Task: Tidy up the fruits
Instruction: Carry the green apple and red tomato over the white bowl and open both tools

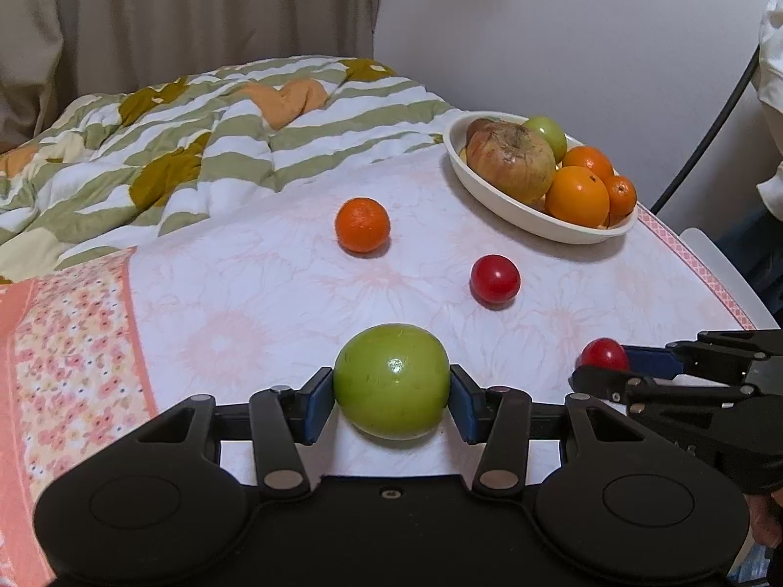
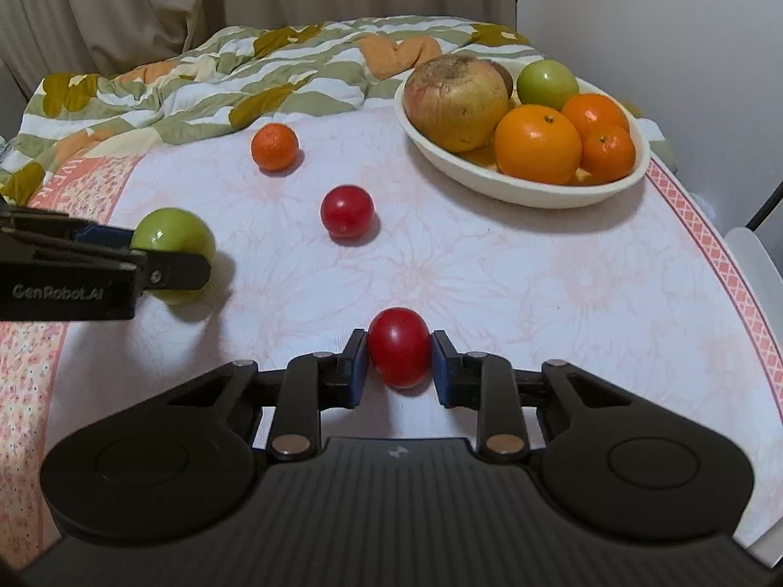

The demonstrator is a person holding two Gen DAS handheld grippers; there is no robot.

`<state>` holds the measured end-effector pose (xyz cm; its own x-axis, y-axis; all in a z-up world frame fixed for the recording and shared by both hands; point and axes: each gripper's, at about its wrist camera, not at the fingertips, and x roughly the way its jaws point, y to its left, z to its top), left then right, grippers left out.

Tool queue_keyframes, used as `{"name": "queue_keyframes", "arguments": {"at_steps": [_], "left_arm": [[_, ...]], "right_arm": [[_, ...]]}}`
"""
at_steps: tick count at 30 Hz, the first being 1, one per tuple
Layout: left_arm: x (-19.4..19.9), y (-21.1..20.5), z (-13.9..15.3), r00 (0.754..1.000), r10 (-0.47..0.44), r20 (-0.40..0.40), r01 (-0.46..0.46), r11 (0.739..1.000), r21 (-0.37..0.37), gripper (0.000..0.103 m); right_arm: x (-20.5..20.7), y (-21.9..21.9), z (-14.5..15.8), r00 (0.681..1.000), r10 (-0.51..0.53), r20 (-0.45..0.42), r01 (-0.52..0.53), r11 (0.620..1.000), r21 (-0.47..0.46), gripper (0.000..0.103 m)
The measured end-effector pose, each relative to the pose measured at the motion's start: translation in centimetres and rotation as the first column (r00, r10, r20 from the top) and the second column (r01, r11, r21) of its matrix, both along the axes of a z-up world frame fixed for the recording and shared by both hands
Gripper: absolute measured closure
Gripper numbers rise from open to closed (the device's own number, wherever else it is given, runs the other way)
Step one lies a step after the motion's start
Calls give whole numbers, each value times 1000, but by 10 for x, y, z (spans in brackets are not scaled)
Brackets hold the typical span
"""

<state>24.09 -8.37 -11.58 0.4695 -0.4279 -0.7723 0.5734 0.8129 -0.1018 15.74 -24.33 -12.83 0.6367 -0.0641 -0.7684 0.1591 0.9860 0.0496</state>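
Left wrist view: the left gripper [image 1: 391,398] clamps the green apple [image 1: 391,381] — the right gripper [image 2: 399,359] pinches a red tomato [image 2: 399,347] — both likely bound for the bowl [image 2: 489,183].

Glossy, smooth green apple [image 1: 391,401] between my matt black plastic fingers [image 1: 313,403]. Beyond it, soft printed cloth tablecloth [image 1: 244,303]; glossy cream bowl [image 1: 494,205]; quilted fabric blanket [image 1: 195,146].

Open cloth [image 2: 489,269] before the bowl [image 2: 514,186]; red fruit [image 2: 346,211] left.

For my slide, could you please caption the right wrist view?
Right tongs shut on a red fruit; left tongs grip a green fruit near the bowl.
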Motion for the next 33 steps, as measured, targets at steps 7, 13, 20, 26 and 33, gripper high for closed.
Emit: {"name": "queue_keyframes", "arguments": {"at_steps": [7, 13, 20, 26, 33], "left_arm": [[-14, 10, 18, 999, 35, 29, -34, 999, -30, 50], [-31, 11, 43, 996, 57, 71, -52, 997, -62, 50], [-54, 11, 72, 988, 96, 118, -86, 993, -85, 50], [-73, 4, 96, 975, 155, 159, -141, 985, -100, 50], [-87, -22, 113, 951, 259, 167, -242, 963, -119, 50]], "right_arm": [[-6, 3, 16, 1000, 16, 19, -16, 1000, -2, 61], [-17, 5, 42, 998, 33, 53, -32, 999, -8, 61], [-32, 0, 76, 994, 56, 97, -56, 998, -13, 61], [-43, -16, 98, 989, 98, 112, -98, 995, -2, 61], [-45, -51, 111, 976, 183, 115, -188, 982, 35, 61]]}}
